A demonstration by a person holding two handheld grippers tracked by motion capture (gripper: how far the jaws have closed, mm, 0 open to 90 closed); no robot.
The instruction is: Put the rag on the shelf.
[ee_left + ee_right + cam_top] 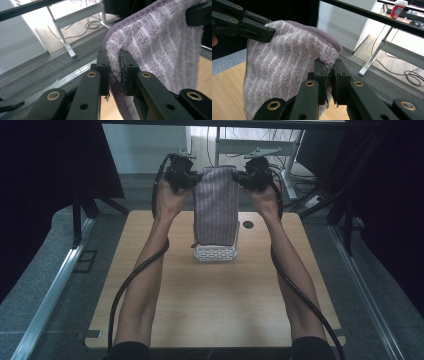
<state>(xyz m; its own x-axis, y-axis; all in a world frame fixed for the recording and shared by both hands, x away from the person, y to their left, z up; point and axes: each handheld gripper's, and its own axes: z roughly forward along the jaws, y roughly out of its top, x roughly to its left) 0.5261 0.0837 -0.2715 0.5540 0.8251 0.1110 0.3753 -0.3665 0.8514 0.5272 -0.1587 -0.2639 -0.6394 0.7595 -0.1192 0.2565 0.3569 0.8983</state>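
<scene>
A purple striped towel hangs stretched between both grippers above the far half of the table. My left gripper is shut on its upper left corner, and in the left gripper view the black jaws pinch the fluffy towel edge at the gripper. My right gripper is shut on the upper right corner; in the right gripper view the gripper clamps the towel hem. The towel's lower end drops into a white perforated basket on the table.
The wooden table has a round black hole near its far right. Beyond it stand a white desk frame and floor cables. Dark curtains flank both sides. A red cup sits on a distant desk.
</scene>
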